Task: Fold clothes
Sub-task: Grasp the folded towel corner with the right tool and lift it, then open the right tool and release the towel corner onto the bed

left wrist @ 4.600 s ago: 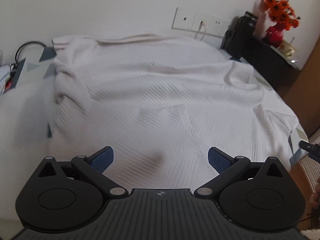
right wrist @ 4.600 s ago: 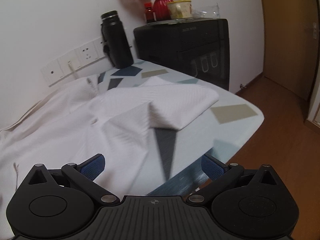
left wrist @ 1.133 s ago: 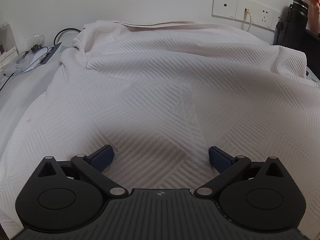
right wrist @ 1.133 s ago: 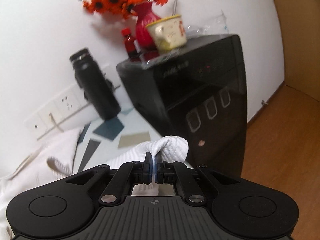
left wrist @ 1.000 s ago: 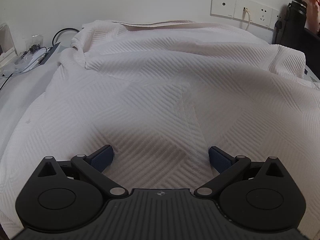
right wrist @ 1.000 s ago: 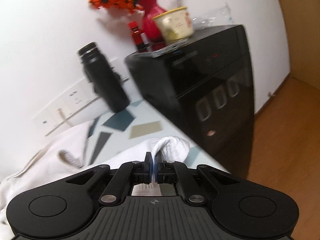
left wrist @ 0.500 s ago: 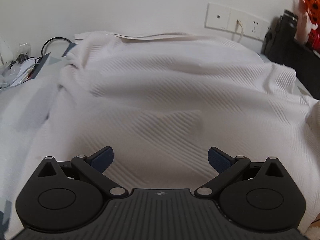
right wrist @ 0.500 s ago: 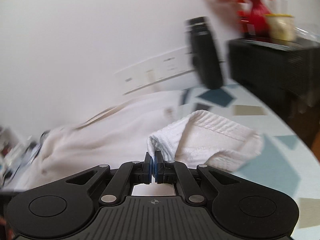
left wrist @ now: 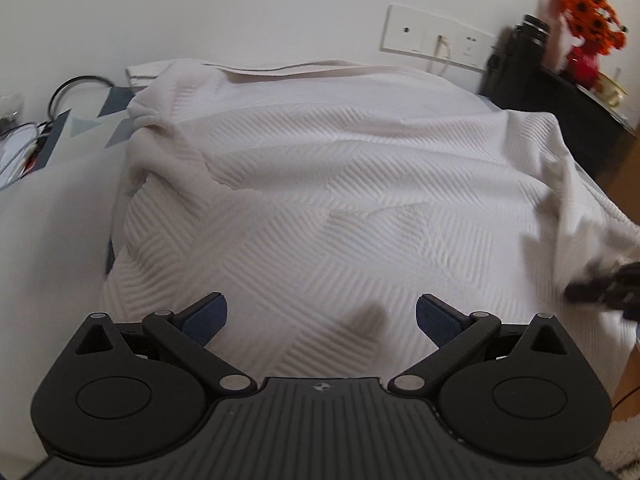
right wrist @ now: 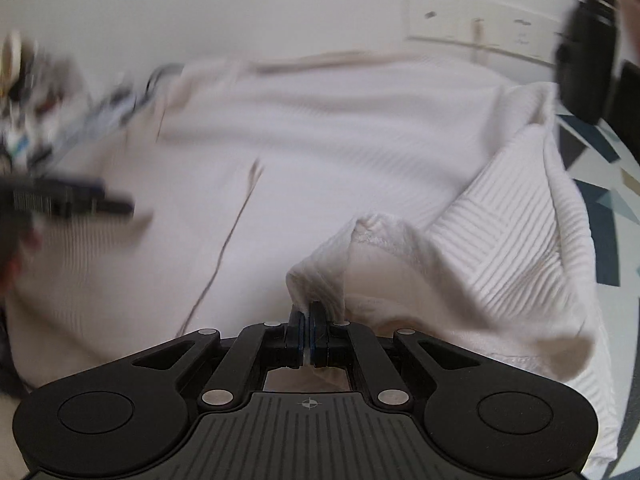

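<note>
White ribbed knit garment (left wrist: pixel 340 184) lay spread across most of the pale patterned tabletop (right wrist: pixel 600 216), and we had one edge of it pinched tight between the blue pads of our right gripper (right wrist: pixel 307 326) (that fold stood lifted off the rest). Our left gripper (left wrist: pixel 320 316) hung just above the cloth, jaws wide, grasping nothing. A black flask (left wrist: pixel 516 60) stood by the white wall sockets (left wrist: pixel 436 42).

From my right wrist camera, the left gripper (right wrist: pixel 72 200) is a dark smear, and the clutter (right wrist: pixel 24 92) at the desk's far left corner is too blurred to identify. The garment (right wrist: pixel 360 152) hides most of the desk, and the flask (right wrist: pixel 588 60) is cut off at the frame edge.
</note>
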A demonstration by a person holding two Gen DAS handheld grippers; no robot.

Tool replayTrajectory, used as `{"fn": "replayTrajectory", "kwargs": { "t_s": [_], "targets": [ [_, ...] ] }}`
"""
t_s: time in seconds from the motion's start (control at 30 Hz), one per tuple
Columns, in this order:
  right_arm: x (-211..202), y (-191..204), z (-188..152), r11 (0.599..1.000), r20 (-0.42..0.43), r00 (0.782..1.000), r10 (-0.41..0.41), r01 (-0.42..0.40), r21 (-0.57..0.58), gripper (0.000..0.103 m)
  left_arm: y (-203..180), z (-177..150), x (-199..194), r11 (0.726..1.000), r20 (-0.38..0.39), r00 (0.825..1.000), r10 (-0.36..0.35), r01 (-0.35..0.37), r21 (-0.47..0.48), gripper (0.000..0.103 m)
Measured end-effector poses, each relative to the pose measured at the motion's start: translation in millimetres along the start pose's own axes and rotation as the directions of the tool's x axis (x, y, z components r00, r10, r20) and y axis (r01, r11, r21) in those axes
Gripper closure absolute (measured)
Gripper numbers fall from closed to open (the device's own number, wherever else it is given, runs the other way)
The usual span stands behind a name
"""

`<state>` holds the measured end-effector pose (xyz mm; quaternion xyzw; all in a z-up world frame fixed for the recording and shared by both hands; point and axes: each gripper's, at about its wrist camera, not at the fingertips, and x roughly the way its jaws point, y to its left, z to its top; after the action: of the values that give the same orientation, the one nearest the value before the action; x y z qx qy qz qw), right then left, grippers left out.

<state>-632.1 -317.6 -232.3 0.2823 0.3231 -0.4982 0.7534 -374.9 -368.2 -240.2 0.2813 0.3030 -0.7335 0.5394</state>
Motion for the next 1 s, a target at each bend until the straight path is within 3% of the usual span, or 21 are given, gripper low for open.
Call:
{"fn": "replayTrajectory", "kwargs": {
  "t_s": [0.17, 0.4, 0.57, 0.73, 0.83, 1.0],
  "targets": [
    [-5, 25, -5, 0.996, 0.003, 0.996, -0.084, 0.084, -0.002, 0.083, 12, 3, 5, 0.996, -0.010, 0.997, -0.073, 0.073, 0.049, 0.000],
    [-34, 31, -17, 0.982, 0.010, 0.983, -0.184, 0.184, 0.047, 0.073, 12, 15, 21, 0.978, -0.027, 0.988, -0.151, 0.153, 0.138, 0.000],
    [-64, 19, -31, 0.942, 0.015, 0.950, -0.312, 0.307, 0.135, 0.067, 7, 26, 30, 0.958, -0.049, 0.976, -0.213, 0.218, 0.184, 0.000],
    [-90, -13, -43, 0.886, 0.034, 0.909, -0.416, 0.396, 0.239, 0.067, 7, 40, 41, 0.949, -0.061, 0.975, -0.212, 0.221, 0.224, 0.000],
    [-100, -42, -45, 0.850, 0.061, 0.900, -0.432, 0.384, 0.360, 0.067, 9, 43, 46, 0.957, -0.058, 0.979, -0.196, 0.204, 0.204, 0.000],
    [-86, -82, -35, 0.830, 0.101, 0.929, -0.356, 0.265, 0.491, 0.066, 6, 44, 54, 0.974, -0.076, 0.986, -0.150, 0.160, 0.157, 0.000]
  ]
}}
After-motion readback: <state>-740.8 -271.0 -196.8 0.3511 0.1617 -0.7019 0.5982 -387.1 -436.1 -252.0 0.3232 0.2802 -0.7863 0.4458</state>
